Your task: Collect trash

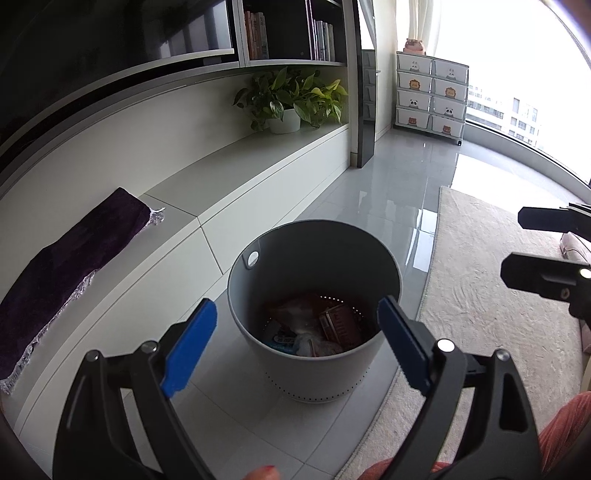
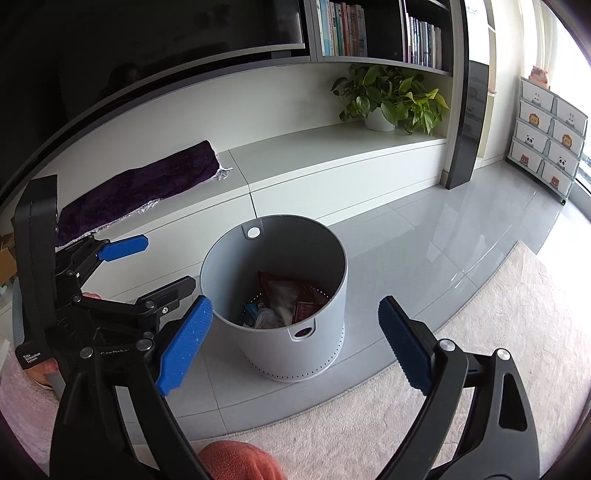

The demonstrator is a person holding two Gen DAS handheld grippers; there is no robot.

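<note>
Tiled floor (image 1: 369,192): grey bin (image 1: 314,365) holds wrappers (image 1: 314,328), apparently crumpled.

A purple fringed cloth (image 2: 147,188) lies on the low white cabinet (image 2: 332,155), well apart from a potted plant (image 2: 391,98) at its far end. Books (image 2: 343,27) fill the shelves above. Animal-print drawers (image 1: 432,92) stand by the window, near a beige rug (image 2: 480,332).

Black gripper frames (image 2: 295,343) are fitted with ribbed blue pads (image 2: 184,345) (silver screws at pivots); red-painted nails (image 2: 50,366) are seen.
</note>
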